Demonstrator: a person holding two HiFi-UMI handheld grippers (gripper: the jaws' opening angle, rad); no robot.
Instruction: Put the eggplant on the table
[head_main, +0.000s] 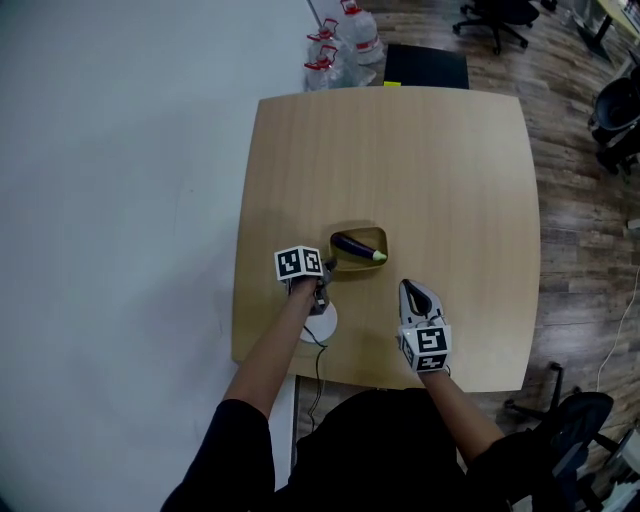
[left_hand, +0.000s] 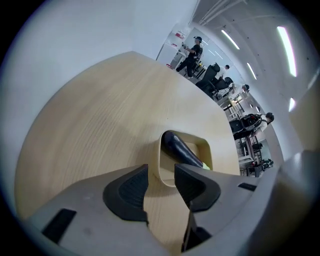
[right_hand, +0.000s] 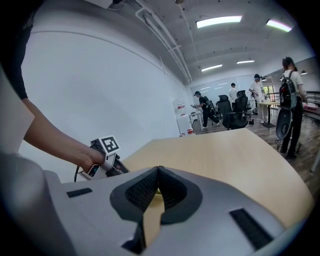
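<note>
Eggplant (head_main: 358, 248) lies in the tan bowl (head_main: 355, 268) near the table's (head_main: 450, 170) front edge, green stem end to the right. Left tool (left_hand: 161, 176): jaws wide apart, gripping nothing; the bowl's near rim shows in the gap, pads not pressing it. Right tool (right_hand: 159, 172): jaws closed tip to tip, empty, right of the bowl.

Matt smooth wooden table (head_main: 400, 150), glossy smooth eggplant (head_main: 355, 246)
</note>
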